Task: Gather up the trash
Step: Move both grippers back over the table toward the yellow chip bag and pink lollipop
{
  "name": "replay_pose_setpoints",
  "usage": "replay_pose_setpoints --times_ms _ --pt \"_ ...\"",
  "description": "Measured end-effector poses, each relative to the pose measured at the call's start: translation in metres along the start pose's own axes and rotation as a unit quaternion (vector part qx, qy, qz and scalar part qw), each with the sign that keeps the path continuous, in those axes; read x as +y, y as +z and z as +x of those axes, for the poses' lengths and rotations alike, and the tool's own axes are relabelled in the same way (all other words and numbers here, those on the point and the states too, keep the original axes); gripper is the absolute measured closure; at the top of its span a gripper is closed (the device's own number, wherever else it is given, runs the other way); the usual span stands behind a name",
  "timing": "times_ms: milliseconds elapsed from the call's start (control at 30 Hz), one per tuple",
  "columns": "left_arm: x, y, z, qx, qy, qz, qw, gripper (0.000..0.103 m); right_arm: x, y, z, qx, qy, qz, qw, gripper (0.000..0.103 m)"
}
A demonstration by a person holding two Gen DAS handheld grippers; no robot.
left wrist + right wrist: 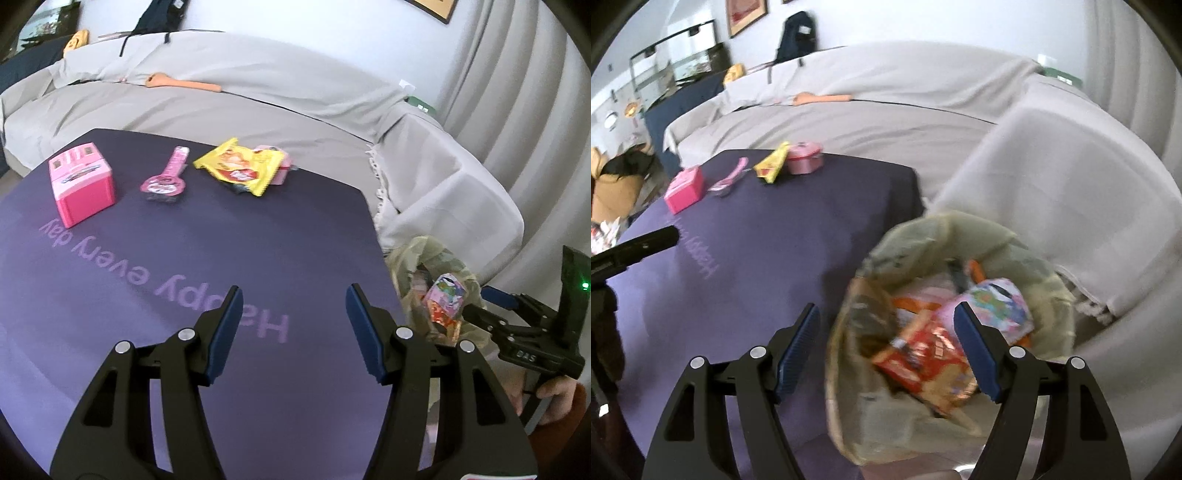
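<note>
A yellow snack wrapper [236, 166] lies at the far side of the purple table [229, 266], beside a pink spoon-shaped packet [167, 177] and a pink box [82, 182]. My left gripper [293, 326] is open and empty above the table's near part. My right gripper [886, 347] is open and empty above a bin lined with a pale green bag [960, 236], which holds a red wrapper [923, 354] and a colourful pink wrapper [1001, 302]. The bin [413, 258] and the right gripper [480, 306] also show in the left wrist view.
A grey covered sofa [258, 92] runs behind and to the right of the table. A pink round tin [805, 157] sits behind the yellow wrapper. An orange object [181, 83] lies on the sofa. The table's right edge is next to the bin.
</note>
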State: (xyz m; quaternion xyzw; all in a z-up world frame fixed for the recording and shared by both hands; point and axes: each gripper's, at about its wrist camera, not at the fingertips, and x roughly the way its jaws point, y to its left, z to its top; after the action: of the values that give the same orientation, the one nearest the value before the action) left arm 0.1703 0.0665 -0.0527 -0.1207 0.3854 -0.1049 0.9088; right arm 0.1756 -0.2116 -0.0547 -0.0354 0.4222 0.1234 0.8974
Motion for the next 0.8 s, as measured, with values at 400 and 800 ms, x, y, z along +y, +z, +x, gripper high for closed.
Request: replay_pose_setpoints --times_ms 400,800 --pt "0.091 0.044 0.014 -0.050 0.062 -0.007 0.9968 0.048 0.048 0.030 0.037 -0.011 0.044 -0.009 0.999 0.032" --pt "0.112 0.102 0.116 0.044 0.147 -0.018 0.9881 0.048 0.040 0.090 0.096 0.000 0.017 0.026 1.000 0.032"
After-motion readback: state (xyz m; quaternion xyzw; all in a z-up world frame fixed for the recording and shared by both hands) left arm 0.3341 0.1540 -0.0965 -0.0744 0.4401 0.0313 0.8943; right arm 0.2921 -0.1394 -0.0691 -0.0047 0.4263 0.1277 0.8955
